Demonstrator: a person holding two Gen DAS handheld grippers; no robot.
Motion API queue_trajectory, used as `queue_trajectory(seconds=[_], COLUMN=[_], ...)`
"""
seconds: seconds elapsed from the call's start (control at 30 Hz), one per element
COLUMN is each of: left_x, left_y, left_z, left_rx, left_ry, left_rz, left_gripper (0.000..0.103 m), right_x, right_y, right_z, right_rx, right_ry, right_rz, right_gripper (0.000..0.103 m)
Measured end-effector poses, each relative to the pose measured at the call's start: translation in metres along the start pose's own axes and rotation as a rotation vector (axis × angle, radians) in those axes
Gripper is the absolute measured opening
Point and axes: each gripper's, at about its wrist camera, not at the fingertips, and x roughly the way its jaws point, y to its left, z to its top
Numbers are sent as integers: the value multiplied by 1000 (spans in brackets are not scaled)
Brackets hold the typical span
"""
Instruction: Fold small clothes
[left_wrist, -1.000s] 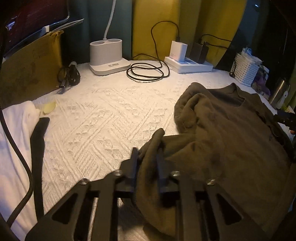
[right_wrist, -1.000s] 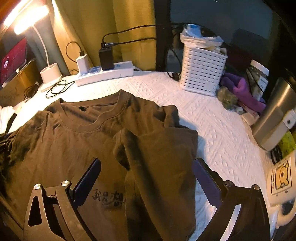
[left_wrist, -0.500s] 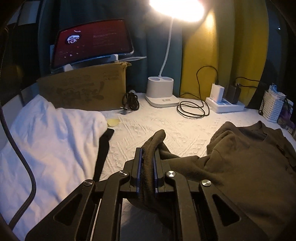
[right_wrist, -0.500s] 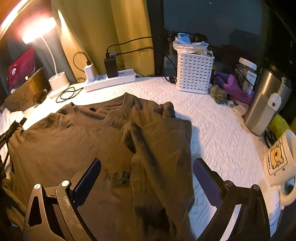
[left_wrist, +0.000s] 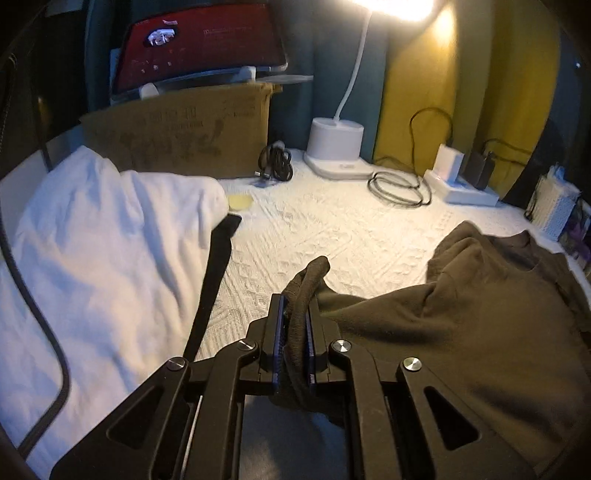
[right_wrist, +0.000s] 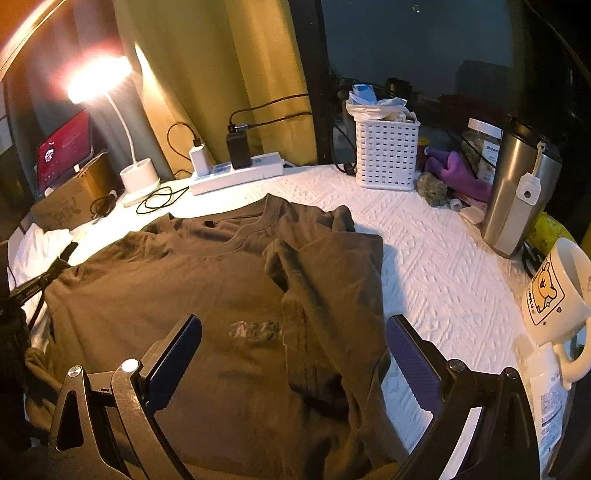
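An olive-brown T-shirt (right_wrist: 207, 295) lies face up on the white textured cover, with its right side folded in over the chest print. My left gripper (left_wrist: 295, 314) is shut on the T-shirt (left_wrist: 461, 332) at its left edge and holds that edge lifted above the cover. The left gripper also shows at the far left of the right wrist view (right_wrist: 29, 288). My right gripper (right_wrist: 291, 347) is open and empty, hovering over the lower front of the shirt.
A white garment (left_wrist: 99, 251) lies at the left. At the back stand a cardboard box (left_wrist: 184, 136), a lamp base (left_wrist: 336, 147), coiled cables (left_wrist: 399, 184) and a power strip (right_wrist: 236, 173). At the right stand a white basket (right_wrist: 386, 155), a steel flask (right_wrist: 517, 195) and a mug (right_wrist: 557, 291).
My left gripper has closed on the shirt's left edge, lifted it and swung left. The right gripper has risen and pulled back a little, still open.
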Motion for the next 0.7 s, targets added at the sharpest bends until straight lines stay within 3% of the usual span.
queue_trajectory(seconds=[0.1,0.37,0.57,0.7], left_x=[-23,-57,-48,-26], left_y=[-5,-77,-143,-178], left_z=[6,29,17,0], left_rx=[-21,143,290,355], left_ry=[-44,-117,-51,66], left_rz=[-69,-160,-258,-298], left_gripper=[9,9,9,10], right_x=[-5,-17,-27,-30], right_y=[-4,-10,-27,-40], right_z=[0,-6,-19,-27], right_rx=[9,35,68,97], right_ry=[-11,-43,-51,-50], right_rz=[0,21,17,10], right_gripper=[100,100,100,100])
